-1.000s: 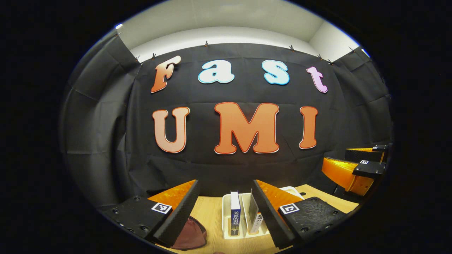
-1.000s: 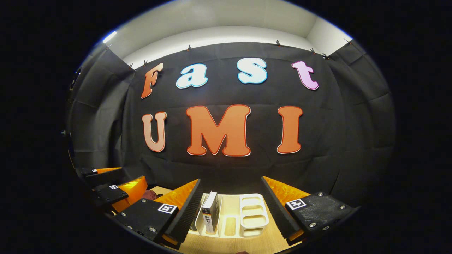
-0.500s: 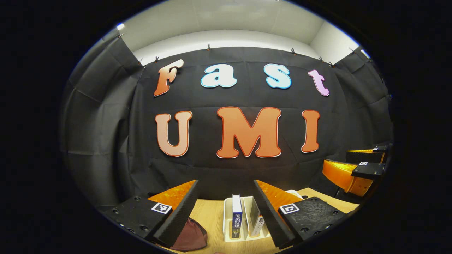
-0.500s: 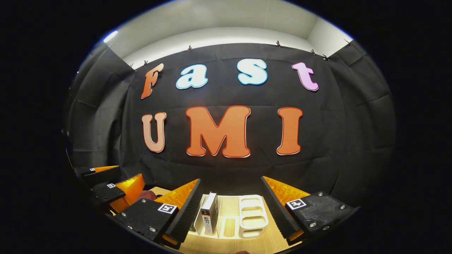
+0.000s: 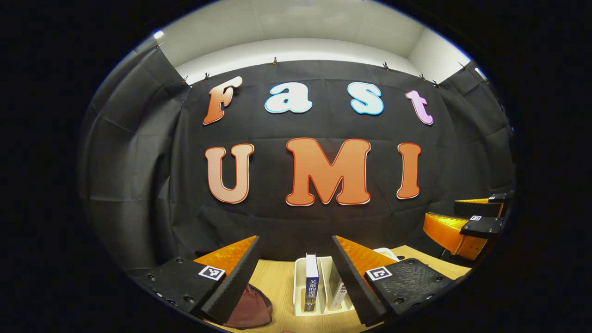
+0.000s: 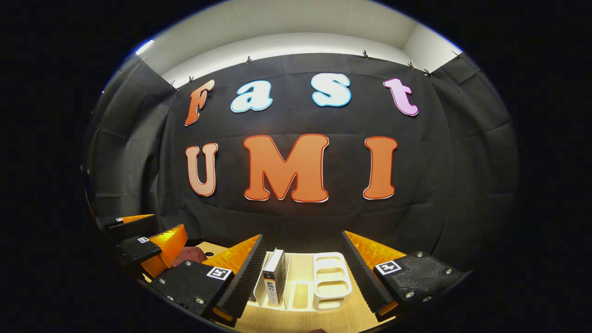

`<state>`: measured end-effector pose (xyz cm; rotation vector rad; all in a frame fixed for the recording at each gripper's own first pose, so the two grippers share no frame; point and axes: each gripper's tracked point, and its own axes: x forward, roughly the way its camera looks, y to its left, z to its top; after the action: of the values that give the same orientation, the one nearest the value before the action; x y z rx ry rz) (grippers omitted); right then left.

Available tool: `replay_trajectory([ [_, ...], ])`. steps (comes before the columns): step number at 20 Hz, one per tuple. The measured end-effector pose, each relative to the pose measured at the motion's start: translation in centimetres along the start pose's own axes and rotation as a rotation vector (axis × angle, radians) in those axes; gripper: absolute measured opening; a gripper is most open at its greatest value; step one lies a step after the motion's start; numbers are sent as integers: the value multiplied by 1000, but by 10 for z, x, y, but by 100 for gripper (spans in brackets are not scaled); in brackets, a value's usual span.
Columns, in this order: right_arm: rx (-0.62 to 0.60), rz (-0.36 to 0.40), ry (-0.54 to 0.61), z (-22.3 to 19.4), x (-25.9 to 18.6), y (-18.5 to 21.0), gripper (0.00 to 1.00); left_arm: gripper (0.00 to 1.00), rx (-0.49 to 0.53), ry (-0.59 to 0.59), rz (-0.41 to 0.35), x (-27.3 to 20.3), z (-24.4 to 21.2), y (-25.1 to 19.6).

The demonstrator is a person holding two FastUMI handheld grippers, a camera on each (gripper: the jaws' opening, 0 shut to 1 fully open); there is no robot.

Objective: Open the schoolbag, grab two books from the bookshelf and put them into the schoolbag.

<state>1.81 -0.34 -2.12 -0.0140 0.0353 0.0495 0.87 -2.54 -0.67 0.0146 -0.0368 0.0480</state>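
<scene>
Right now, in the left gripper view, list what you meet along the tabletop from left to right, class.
Dark red schoolbag → blue-spined book standing in the white bookshelf → second book → the right gripper, held farther off at the right edge.

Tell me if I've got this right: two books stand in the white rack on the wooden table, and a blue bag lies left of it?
Nearly. The bag is dark red, not blue; the left gripper view shows it. Two books do stand in the white rack on the wooden table.
</scene>
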Motion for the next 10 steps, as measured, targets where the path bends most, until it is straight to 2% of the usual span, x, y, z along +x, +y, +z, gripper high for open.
replay_trajectory([
  [10,-3,-4,18,-4,1,-1,97,94,16,17,1,-4,-11,4],
])
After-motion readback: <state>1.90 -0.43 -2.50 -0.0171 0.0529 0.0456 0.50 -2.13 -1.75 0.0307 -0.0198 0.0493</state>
